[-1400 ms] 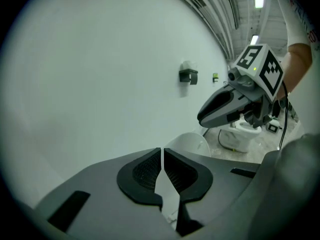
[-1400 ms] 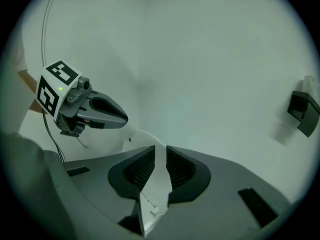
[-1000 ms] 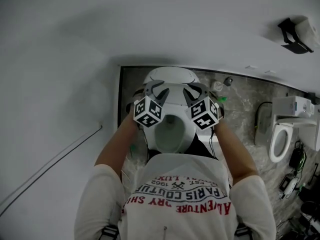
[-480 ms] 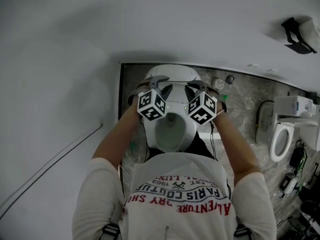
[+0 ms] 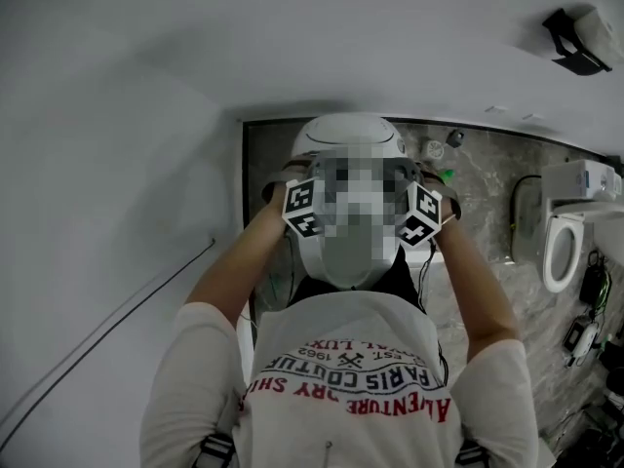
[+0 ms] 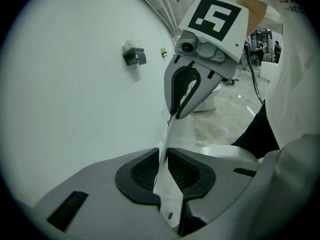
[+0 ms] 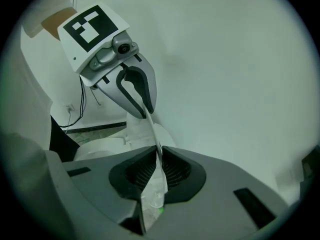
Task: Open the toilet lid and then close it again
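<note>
The left gripper (image 6: 163, 159) is grey and smooth, with two black pads (image 6: 142, 171) that have little ridges on them. Its jaws are closing, and the thin white edge of the toilet lid (image 6: 170, 204) sits right between the pads, which touch it on both sides. The lid looks hard, flat and shiny, and here it shows edge-on like a thin strip. It runs away from this gripper to the tips of the right gripper (image 7: 156, 171) on the far side. The right gripper has the same grey body and ridged black pads, and its jaws are pinched narrow on the other edge of the lid. Each gripper carries a white cube with black square marks, one on the left (image 5: 304, 208) and one on the right (image 5: 419, 214). From above, the lid is between the two cubes, over the round white toilet (image 5: 349, 135). The person's bare arms reach down to it from a white shirt (image 5: 351, 378) with red letters. Next to the toilet is a plain white wall (image 6: 75, 109) with a small dark bracket (image 6: 134, 55) on it. The floor (image 5: 478, 193) is grey and blotchy like stone.
</note>
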A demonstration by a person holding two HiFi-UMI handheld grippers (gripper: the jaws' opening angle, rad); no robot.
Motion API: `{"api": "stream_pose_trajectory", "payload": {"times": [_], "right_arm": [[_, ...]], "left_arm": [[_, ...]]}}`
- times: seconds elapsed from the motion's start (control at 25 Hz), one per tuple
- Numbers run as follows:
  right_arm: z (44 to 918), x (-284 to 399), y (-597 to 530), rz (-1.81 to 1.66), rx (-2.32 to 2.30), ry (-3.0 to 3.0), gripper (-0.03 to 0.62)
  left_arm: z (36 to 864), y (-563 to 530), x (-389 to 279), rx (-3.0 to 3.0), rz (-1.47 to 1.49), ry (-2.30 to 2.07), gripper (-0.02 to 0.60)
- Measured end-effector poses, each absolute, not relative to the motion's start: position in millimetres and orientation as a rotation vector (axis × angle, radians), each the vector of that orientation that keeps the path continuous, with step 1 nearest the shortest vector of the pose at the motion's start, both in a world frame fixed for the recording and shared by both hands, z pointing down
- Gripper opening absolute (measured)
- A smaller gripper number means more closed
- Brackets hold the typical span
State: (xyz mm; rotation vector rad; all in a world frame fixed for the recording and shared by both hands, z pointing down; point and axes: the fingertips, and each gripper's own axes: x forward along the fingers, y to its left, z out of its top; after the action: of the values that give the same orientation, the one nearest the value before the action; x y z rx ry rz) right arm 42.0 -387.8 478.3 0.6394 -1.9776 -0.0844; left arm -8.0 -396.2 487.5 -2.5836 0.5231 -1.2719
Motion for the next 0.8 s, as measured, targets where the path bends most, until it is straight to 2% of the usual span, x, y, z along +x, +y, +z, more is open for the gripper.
{"api": "stream_pose_trajectory", "payload": {"times": [0.36, 0.8], "right_arm": [[477, 46, -334, -0.108, 0.679, -1.952, 0.034], [481, 44, -277, -0.127, 0.697, -1.943, 0.034]], "left_arm": [[486, -339, -3, -2.512, -1.238, 0.321, 0.04], [489, -282, -6, -2.548, -1.229, 0.358, 0.038]]}}
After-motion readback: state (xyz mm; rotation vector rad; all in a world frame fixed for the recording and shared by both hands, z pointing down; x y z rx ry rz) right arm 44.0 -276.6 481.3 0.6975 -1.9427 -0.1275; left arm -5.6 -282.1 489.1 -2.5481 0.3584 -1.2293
